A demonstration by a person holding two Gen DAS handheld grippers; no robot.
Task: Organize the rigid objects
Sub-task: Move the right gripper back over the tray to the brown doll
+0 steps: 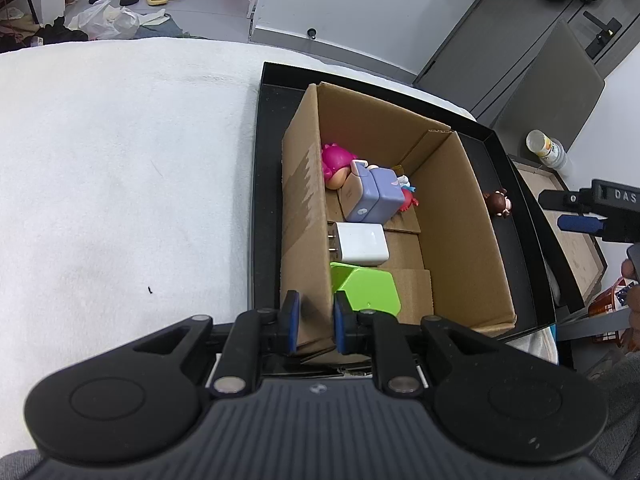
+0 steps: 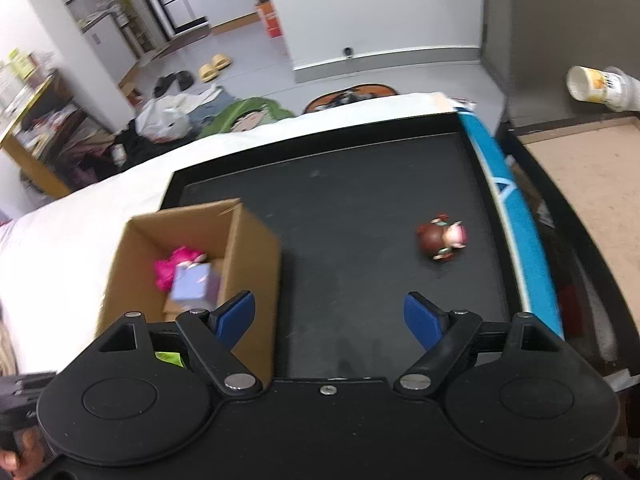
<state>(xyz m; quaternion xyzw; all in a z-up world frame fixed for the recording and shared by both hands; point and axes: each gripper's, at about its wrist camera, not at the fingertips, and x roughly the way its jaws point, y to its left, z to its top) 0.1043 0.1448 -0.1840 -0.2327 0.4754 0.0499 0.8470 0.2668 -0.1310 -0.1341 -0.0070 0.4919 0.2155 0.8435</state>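
A cardboard box (image 1: 460, 220) stands in a black tray (image 1: 516, 200) on a white cloth. In it lie a pink figure (image 1: 336, 160), a purple case (image 1: 376, 196), a white charger (image 1: 362, 244) and a green block (image 1: 368, 288). My left gripper (image 1: 316, 308) is shut on the box's near left wall. A small brown-haired figurine (image 2: 442, 240) lies on the bare tray floor (image 2: 360, 208), right of the box (image 2: 256, 248). My right gripper (image 2: 328, 298) is open and empty above the tray, with the figurine ahead and to its right. In the left wrist view the right gripper (image 1: 560, 211) shows at the tray's right edge.
The white cloth (image 1: 120, 180) spreads left of the tray. A blue strip (image 2: 508, 208) runs along the tray's right side. Beyond it lie a brown board (image 2: 592, 184) and a tipped white cup (image 2: 596, 84). Bags and slippers litter the floor behind.
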